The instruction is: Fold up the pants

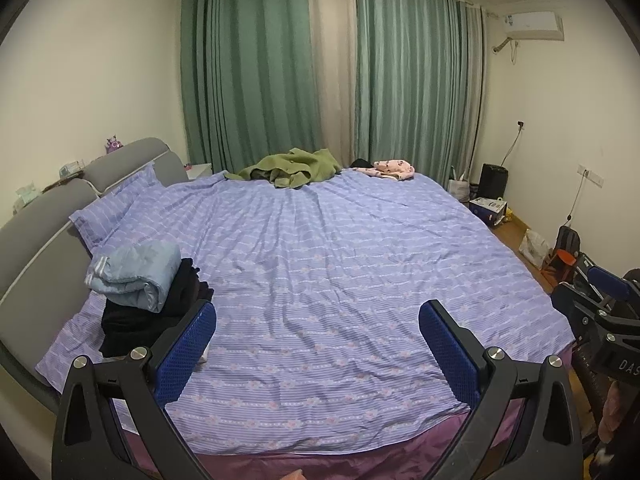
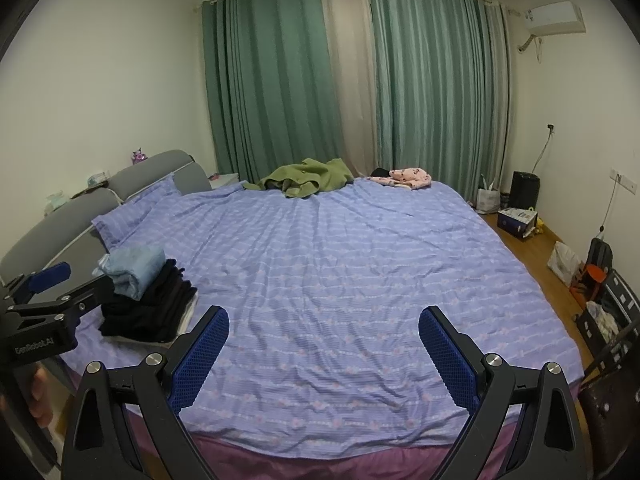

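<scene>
Pants, folded light-blue ones (image 1: 134, 274), top a dark folded stack (image 1: 156, 316) at the near left of the bed (image 1: 340, 260), while both the left gripper (image 1: 318, 344) and right gripper (image 2: 324, 350) gape wide and empty, and crumpled green (image 1: 294, 168) and pink garments (image 1: 390, 169) at the far edge likely remain.

Dim, even indoor light — soft focus, heavy fisheye warp w/ dark corners
</scene>
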Demonstrator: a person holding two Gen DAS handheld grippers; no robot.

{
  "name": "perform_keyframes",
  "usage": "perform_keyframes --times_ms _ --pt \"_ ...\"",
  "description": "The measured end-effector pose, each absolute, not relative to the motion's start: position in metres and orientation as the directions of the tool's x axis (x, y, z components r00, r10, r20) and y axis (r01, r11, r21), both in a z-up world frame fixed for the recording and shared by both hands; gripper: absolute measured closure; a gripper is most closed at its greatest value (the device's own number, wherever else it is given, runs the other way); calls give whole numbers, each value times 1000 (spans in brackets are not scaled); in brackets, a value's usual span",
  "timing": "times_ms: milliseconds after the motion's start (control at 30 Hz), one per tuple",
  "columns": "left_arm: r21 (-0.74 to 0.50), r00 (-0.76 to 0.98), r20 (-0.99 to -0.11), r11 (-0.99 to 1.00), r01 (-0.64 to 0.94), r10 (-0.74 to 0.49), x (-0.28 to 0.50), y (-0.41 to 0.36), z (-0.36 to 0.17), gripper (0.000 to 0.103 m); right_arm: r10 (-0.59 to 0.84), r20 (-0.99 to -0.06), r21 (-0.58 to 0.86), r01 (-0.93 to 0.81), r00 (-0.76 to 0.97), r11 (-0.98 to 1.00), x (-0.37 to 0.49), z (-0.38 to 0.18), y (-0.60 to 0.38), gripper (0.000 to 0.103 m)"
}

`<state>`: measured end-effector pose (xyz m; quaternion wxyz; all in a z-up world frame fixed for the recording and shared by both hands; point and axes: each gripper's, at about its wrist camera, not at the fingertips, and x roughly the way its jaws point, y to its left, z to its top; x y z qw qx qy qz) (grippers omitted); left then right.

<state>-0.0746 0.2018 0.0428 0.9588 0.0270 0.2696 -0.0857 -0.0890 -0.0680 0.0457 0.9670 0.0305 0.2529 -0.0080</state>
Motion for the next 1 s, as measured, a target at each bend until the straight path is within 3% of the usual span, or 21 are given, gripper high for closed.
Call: perform_keyframes --times_ms 1000 --pt "8 831 -534 982 190 -156 -74 192 41 0 -3 -498 55 35 867 998 -88 44 -73 6"
